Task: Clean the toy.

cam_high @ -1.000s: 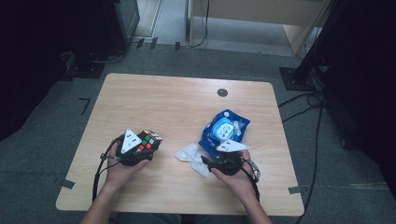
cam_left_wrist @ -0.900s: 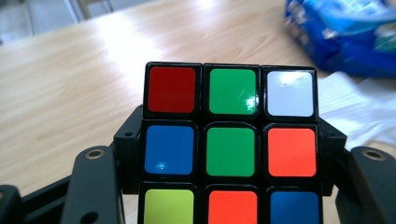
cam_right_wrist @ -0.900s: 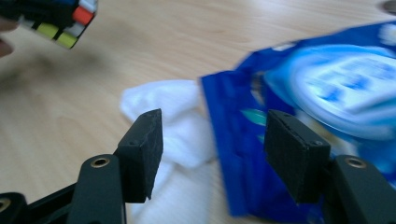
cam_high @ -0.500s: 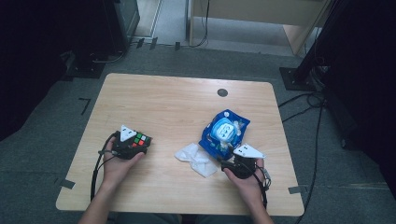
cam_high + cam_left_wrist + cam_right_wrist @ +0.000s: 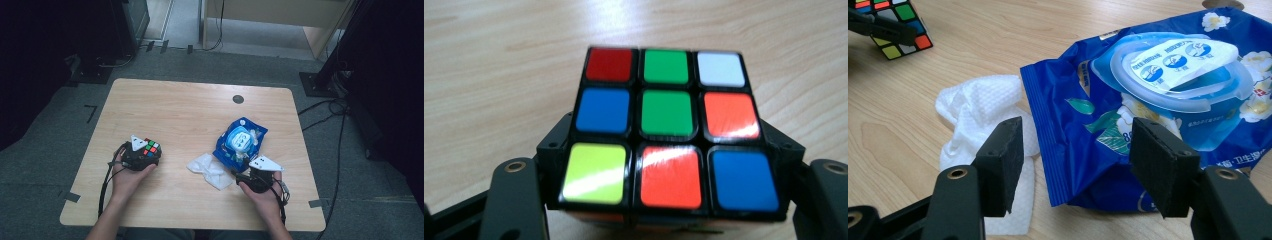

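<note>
Item 1, left tool: held in the person's left hand near the left front part of the table. A puzzle cube is seen between its two black jaws in the left gripper view, one jaw at each side face. The jaws have just been opening; whether the pads still press the cube cannot be told. The cube rests low on the wood, its top face showing red, green and white in the far row, blue, green and orange in the middle row, yellow-green, orange and blue in the near row.

Item 2, right tool: held in the person's right hand near the right front part of the table. Its jaws are released and stand wide apart, with nothing gripped. Beyond the gap between them the near edge of a blue wipes packet is seen.

Item 3, wipes packet: laid flat on the table, right of centre, printed with white flowers. A pale blue plastic lid is set in its top, and a white label flap lies across it.

Item 4, white wipe: crumpled, lying on the table just beside the packet's left edge, between the two tools in the high view.

Item 5, round dark grommet: set in the table near its far edge.
</note>
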`<state>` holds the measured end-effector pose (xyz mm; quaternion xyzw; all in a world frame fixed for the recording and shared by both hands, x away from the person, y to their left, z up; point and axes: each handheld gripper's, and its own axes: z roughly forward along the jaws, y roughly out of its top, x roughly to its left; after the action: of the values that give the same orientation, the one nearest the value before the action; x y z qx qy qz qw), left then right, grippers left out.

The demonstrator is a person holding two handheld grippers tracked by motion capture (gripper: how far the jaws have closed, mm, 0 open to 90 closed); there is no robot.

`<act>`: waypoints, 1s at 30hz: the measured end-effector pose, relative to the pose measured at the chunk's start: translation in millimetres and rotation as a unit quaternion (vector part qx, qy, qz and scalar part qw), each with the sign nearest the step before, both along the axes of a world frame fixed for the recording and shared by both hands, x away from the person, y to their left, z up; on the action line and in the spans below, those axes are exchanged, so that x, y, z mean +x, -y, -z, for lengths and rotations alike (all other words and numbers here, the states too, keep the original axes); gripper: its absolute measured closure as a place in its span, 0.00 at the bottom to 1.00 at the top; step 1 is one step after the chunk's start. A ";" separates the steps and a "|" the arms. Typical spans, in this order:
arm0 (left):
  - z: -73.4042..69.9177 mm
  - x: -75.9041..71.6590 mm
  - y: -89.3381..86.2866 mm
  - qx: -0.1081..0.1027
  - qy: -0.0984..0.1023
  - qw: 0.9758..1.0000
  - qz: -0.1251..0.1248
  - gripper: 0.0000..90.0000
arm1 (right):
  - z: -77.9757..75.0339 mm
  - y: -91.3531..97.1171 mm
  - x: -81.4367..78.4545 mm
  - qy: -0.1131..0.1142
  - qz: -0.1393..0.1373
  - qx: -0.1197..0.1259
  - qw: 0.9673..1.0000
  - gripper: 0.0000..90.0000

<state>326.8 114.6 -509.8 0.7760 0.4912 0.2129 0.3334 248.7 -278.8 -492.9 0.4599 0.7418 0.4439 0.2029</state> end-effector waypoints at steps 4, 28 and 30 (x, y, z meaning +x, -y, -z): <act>-0.7 -1.4 0.4 0.005 0.003 1.000 0.004 0.37 | 0.4 2.1 0.6 -0.001 0.005 0.000 1.000 0.45; -26.7 -6.3 3.8 -0.051 0.037 0.998 -0.027 0.11 | -14.1 16.0 -1.6 0.006 0.029 -0.001 1.000 0.31; -31.6 -9.2 -3.5 -0.055 0.045 0.997 -0.027 0.11 | -20.3 20.6 -1.2 0.014 0.042 0.003 0.999 0.21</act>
<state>317.6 118.1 -478.2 0.7326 0.5075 0.2290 0.3915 247.5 -299.4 -472.6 0.4851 0.7175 0.4435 0.2305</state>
